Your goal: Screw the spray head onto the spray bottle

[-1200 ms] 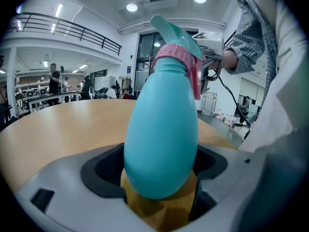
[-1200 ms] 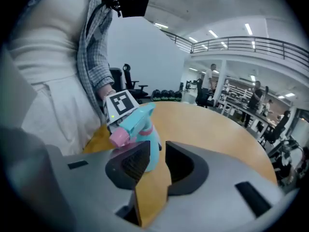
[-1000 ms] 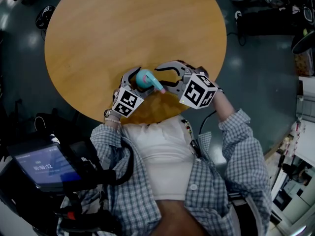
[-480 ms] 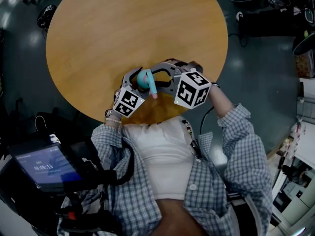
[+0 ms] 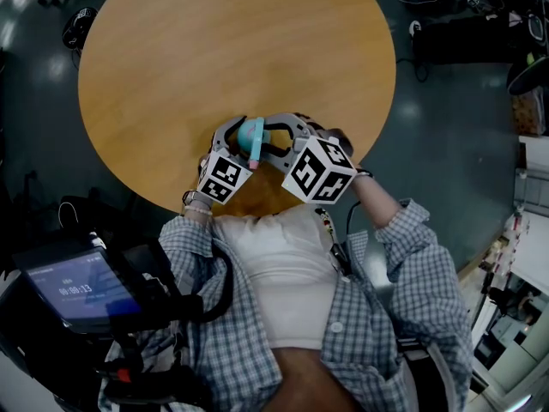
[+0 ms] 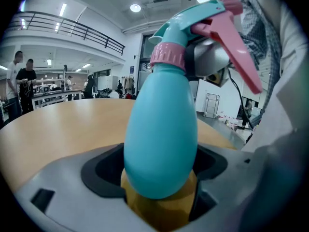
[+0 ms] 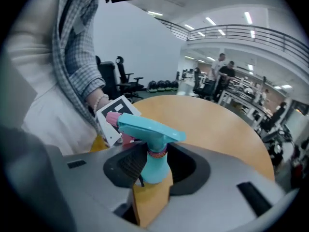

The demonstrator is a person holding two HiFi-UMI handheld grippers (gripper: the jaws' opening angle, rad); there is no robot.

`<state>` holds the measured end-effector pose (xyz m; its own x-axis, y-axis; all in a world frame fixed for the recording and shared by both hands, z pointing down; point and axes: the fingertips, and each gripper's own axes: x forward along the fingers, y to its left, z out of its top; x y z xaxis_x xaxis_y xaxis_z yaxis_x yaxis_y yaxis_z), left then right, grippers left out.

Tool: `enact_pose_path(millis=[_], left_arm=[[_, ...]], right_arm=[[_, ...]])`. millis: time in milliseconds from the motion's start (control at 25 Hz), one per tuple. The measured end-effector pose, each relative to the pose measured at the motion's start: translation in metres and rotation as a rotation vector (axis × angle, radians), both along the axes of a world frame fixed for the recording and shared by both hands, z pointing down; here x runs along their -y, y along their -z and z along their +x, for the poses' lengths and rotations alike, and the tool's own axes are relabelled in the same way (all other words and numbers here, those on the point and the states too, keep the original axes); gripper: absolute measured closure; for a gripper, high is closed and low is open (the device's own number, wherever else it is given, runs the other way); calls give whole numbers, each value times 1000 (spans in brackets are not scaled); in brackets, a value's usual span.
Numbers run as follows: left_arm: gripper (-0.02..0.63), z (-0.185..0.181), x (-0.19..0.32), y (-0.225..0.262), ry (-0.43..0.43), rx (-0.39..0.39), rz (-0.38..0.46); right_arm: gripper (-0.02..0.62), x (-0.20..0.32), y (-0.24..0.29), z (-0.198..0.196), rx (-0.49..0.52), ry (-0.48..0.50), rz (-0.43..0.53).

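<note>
A big open lab or workshop hall: a railed mezzanine (image 6: 72, 28), ceiling lights (image 6: 135, 7), people (image 6: 23, 79) standing among equipment, black office chairs (image 7: 124, 76), and a round wooden bench (image 5: 232, 58).

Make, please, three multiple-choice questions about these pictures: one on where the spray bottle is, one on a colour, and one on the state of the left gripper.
1. Where over the table is the spray bottle?
A. at its middle
B. by the rim closest to the person
C. by the far rim

2. What colour is the collar under the spray head?
A. pink
B. yellow
C. black

3. In what state is the left gripper?
A. open and empty
B. shut on the trigger
C. shut on the bottle's body

Answers:
1 B: the head view shows the bottle at the near rim, just in front of the person's chest.
2 A: the left gripper view shows a pink ring above the teal body.
3 C: in that same view, both jaws press against the teal body.
</note>
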<state>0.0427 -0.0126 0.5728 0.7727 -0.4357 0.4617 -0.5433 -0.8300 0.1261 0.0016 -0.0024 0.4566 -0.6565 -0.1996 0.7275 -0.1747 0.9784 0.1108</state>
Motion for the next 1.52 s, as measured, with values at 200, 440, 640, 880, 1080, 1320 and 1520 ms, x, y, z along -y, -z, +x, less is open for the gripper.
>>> enact_pose_path(millis=[200, 440, 640, 880, 1080, 1320, 1520], left_arm=[[184, 2, 0, 1, 9, 16, 1], [184, 5, 2, 1, 12, 20, 5], [184, 6, 4, 1, 21, 26, 14], [184, 12, 1, 0, -8, 34, 21], [184, 15, -1, 1, -26, 35, 22], [184, 16, 0, 0, -29, 33, 23], [184, 15, 2, -1, -30, 33, 20]], right_arm=[[472, 3, 1, 7, 36, -390, 2], [472, 7, -2, 12, 165, -635, -74], [472, 9, -2, 15, 124, -808, -66], [453, 0, -3, 22, 171, -596, -98], [383, -5, 8, 38, 44, -229, 57], [383, -10, 36, 23, -217, 400, 458], [383, -18, 6, 17, -389, 769, 491]])
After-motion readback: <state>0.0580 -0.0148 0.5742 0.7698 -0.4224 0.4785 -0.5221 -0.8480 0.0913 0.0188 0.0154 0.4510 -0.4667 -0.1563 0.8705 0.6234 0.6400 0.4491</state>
